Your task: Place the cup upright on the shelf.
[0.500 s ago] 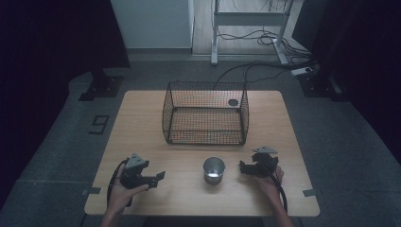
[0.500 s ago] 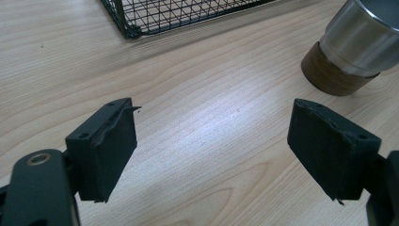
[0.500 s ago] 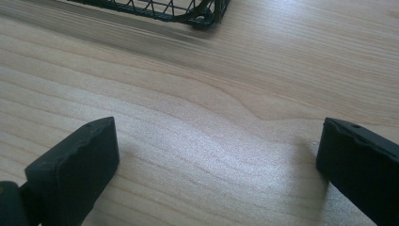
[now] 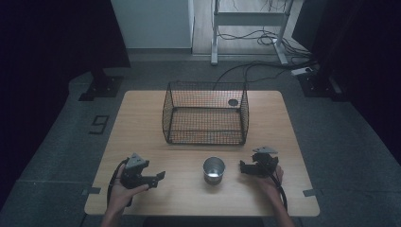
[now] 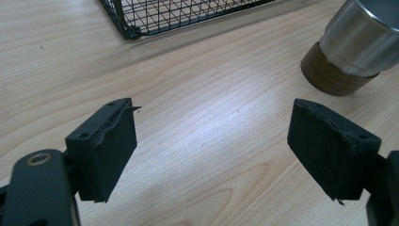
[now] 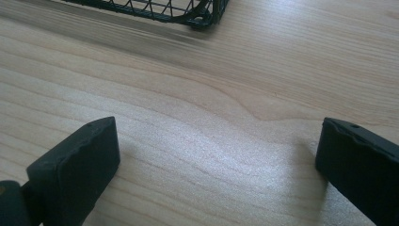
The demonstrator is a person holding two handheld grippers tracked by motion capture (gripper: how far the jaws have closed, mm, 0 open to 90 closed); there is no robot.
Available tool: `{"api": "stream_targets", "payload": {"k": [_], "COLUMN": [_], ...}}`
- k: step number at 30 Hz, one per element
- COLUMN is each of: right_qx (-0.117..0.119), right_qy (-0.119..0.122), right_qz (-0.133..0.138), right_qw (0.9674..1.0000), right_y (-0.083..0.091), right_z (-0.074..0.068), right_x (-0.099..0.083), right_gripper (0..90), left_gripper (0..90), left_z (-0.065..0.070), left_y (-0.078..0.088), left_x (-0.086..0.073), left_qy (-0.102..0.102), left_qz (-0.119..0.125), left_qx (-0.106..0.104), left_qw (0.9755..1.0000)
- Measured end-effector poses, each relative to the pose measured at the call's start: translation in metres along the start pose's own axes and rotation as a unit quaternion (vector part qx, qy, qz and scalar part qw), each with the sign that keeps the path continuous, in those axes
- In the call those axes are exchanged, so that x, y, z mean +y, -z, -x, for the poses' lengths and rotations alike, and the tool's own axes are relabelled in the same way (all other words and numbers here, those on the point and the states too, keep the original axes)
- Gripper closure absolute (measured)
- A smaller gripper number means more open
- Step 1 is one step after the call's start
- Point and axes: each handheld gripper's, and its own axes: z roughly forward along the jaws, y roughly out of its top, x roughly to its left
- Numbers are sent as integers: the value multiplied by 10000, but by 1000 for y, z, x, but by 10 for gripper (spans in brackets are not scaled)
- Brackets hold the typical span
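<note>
Your left tool sits near the front-left of the tabletop, jaws spread wide w/ nothing between them, just bare wood. Your right tool is at front-right, jaws also wide apart, nothing held; in the right gripper view they frame bare wood too. The steel cup stands upright on its brown base between the two tools, near the front edge, touching neither. In the left gripper view the cup is up & to the right, beyond the right-hand jaw. The black wire basket sits mid-tabletop, behind the cup, well apart from both tools; its front corner shows in both gripper views.
</note>
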Motion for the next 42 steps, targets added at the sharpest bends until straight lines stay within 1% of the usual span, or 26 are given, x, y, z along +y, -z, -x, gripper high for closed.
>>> {"api": "stream_targets", "payload": {"k": [3, 8, 11, 14, 15, 17, 18, 19, 21, 22, 23, 24, 25, 26, 31, 32, 33, 35, 40, 42], "right_qx": [-10, -75, -164, -159, -124, -44, -44, 14, 17, 61, 61, 127, 127, 197, 187, 187, 223, 253, 322, 358], "right_qy": [-26, -80, -76, -116, -193, -278, -278, -288, -259, -264, -264, -276, -276, -288, -187, -187, -163, -119, -39, 28], "right_qz": [13, 105, 187, 255, 381, 486, 486, 601, 659, 704, 704, 784, 784, 859, 1033, 1033, 1098, 1156, 1237, 1279], "right_qw": [10000, 9999, 9997, 9995, 9990, 9984, 9984, 9978, 9975, 9972, 9972, 9965, 9965, 9957, 9943, 9943, 9936, 9929, 9918, 9911], "right_y": [0, 3, 6, 10, 15, 21, 21, 27, 32, 35, 35, 41, 41, 46, 62, 62, 67, 73, 81, 86], "right_z": [0, 2, 4, 5, 6, 7, 7, 5, 3, 2, 2, 1, 1, -1, -4, -4, -6, -8, -13, -17], "right_x": [0, -2, -3, -2, -1, 2, 2, 5, 7, 8, 8, 10, 10, 12, 17, 17, 19, 21, 23, 25], "right_gripper": [12, 78, 97, 108, 118, 123, 123, 125, 125, 126, 126, 126, 126, 127, 128, 128, 128, 129, 129, 128], "left_gripper": [164, 164, 164, 164, 164, 164, 164, 164, 164, 164, 164, 164, 164, 164, 164, 164, 164, 164, 164, 164], "left_z": [0, 7, 6, 5, 4, 4, 4, 3, 4, 4, 4, 4, 4, 4, 4, 4, 5, 5, 5, 5], "left_y": [-1, -5, -4, -4, -3, -4, -4, -4, -3, -2, -2, -1, -1, 0, 0, 0, -1, -1, 0, -1], "left_x": [0, 1, 1, 1, 1, 1, 1, 1, 1, 1, 1, 1, 1, 2, 2, 2, 2, 2, 2, 2], "left_qy": [5, -94, -90, -73, -59, -49, -49, -44, -43, -44, -44, -54, -54, -60, -56, -61, -68, -71, -70, -65], "left_qz": [-16, -71, -64, -53, -60, -63, -63, -60, -49, -42, -42, -31, -31, -19, -25, -27, -27, -28, -27, -29], "left_qx": [15, -57, -56, -34, -22, -14, -14, -6, -1, -6, -6, 1, 1, 0, 0, -4, -6, -16, -13, -4], "left_qw": [10000, 9999, 9999, 10000, 10000, 10000, 10000, 10000, 10000, 10000, 10000, 10000, 10000, 10000, 10000, 10000, 10000, 10000, 10000, 10000]}}
